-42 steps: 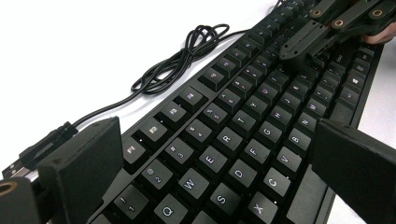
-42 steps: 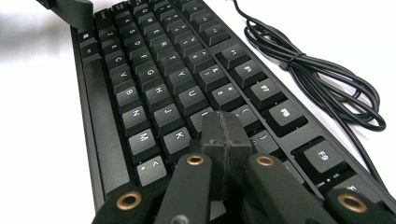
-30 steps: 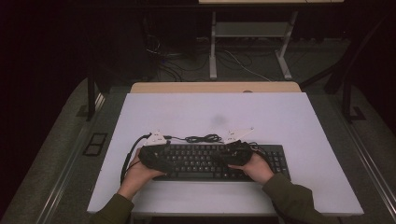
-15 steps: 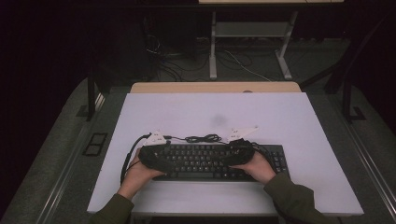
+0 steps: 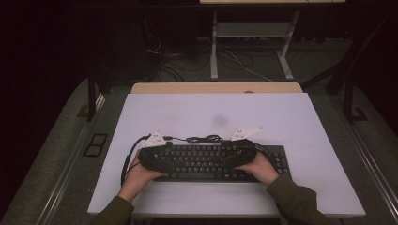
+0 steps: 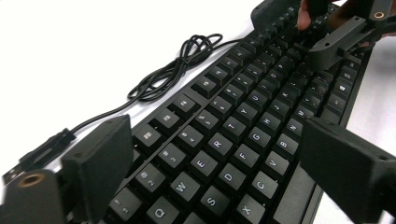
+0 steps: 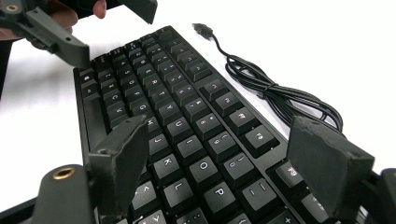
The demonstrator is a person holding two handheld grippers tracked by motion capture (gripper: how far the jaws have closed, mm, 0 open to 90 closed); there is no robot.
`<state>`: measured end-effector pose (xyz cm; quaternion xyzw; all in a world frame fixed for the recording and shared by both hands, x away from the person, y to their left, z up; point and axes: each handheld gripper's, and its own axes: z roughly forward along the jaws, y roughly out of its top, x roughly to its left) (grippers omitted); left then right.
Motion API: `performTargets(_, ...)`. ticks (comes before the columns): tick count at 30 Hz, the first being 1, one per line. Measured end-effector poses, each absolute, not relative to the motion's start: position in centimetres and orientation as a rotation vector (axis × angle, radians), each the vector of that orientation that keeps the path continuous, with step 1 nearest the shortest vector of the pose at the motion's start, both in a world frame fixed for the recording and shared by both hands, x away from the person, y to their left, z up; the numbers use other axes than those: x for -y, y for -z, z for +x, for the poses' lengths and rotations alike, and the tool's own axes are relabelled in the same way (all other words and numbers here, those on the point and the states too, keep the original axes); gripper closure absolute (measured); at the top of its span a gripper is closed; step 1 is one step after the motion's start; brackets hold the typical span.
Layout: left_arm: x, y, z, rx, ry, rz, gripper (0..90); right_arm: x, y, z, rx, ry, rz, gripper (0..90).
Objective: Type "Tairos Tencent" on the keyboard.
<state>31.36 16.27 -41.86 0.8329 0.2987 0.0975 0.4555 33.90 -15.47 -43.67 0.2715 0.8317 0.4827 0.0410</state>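
The keyboard point(image 5: 211, 161) is laid flat on the near half of the white table point(image 5: 291, 117). Over its left end the left gripper point(image 6: 210, 163) is held, jaws apart and just narrowed, only keys between them. Over its right part the right gripper point(image 7: 233, 168) is held, jaws just spread, nothing gripped. Behind the keyboard its coiled cable point(image 5: 204, 138) is seen.
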Motion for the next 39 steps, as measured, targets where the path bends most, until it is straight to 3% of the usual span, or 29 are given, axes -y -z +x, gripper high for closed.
performTargets(19,-18.0,42.3,30.3,-0.778,-0.202,2.035,40.4,15.6,43.6,33.9,-2.537,-1.484,0.837,20.3)
performTargets(34,-17.8,42.7,30.7,-0.801,-0.156,2.082,89.2,15.5,43.6,33.9,-2.540,-1.482,0.823,20.3)
performTargets(39,-17.5,43.0,30.7,-0.797,-0.150,2.103,89.3,15.5,43.6,33.9,-2.543,-1.478,0.821,20.3)
